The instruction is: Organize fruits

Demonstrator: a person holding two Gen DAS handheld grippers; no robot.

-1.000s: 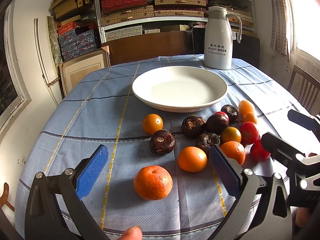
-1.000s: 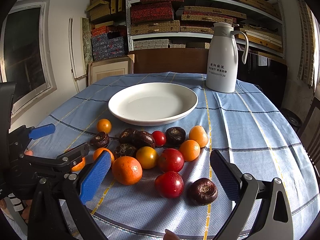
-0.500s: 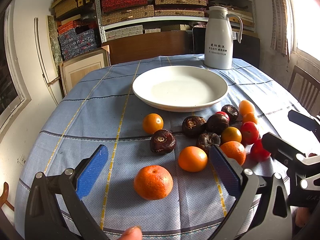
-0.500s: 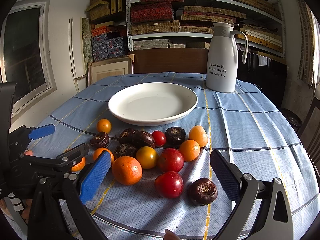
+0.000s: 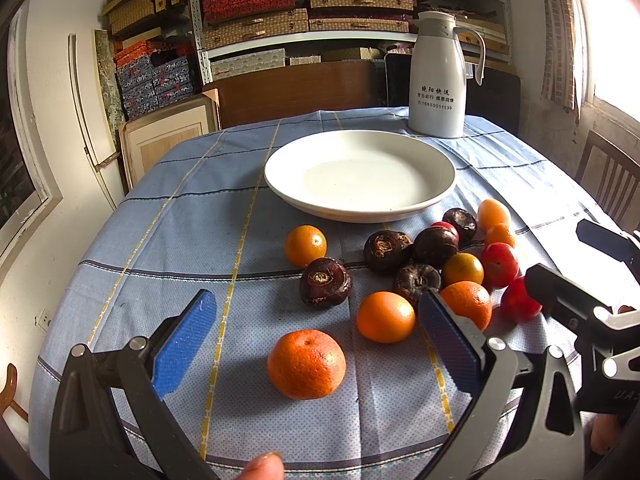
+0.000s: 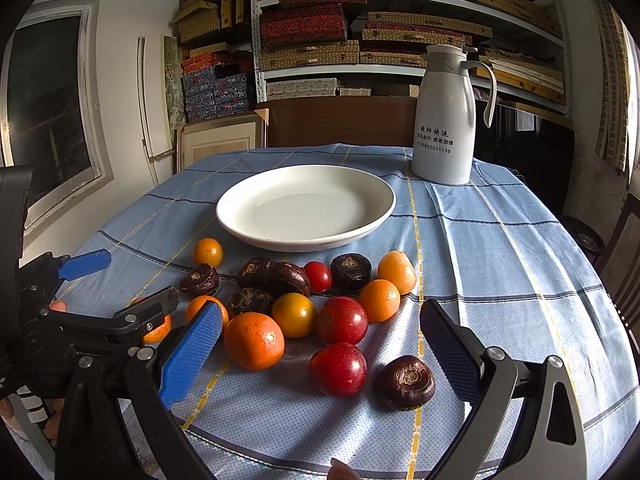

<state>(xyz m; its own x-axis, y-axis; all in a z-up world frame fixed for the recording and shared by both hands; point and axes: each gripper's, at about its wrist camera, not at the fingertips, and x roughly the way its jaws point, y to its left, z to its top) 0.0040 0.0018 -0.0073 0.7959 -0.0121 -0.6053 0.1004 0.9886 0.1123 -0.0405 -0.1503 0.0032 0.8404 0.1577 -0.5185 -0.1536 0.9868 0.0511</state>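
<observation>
The left gripper [image 5: 316,344] hangs low over the blue checked tablecloth [image 5: 168,216] with its jaws spread wide and nothing between the pads. A mandarin orange [image 5: 306,364] lies on the cloth in the gap between its fingers, touching neither pad. Just ahead of that gap sit a dark water chestnut [image 5: 325,282] and a smaller orange [image 5: 305,245]; toward its right finger lies another orange [image 5: 385,317]. Farther ahead stands the white plate [image 5: 436,196], with no fruit in it, and beyond it a white thermos jug [image 5: 438,76].

The right gripper [image 6: 320,344] is likewise spread, holding nothing. A red plum [image 6: 338,369] lies between its fingers, a water chestnut [image 6: 405,382] just inside the right pad, and a large orange [image 6: 254,341] just inside the left pad. Ahead of it the other fruit clusters short of the plate: a yellow tomato [image 6: 294,315], a second plum [image 6: 342,320], more water chestnuts [image 6: 286,278] and small oranges [image 6: 379,300].
</observation>
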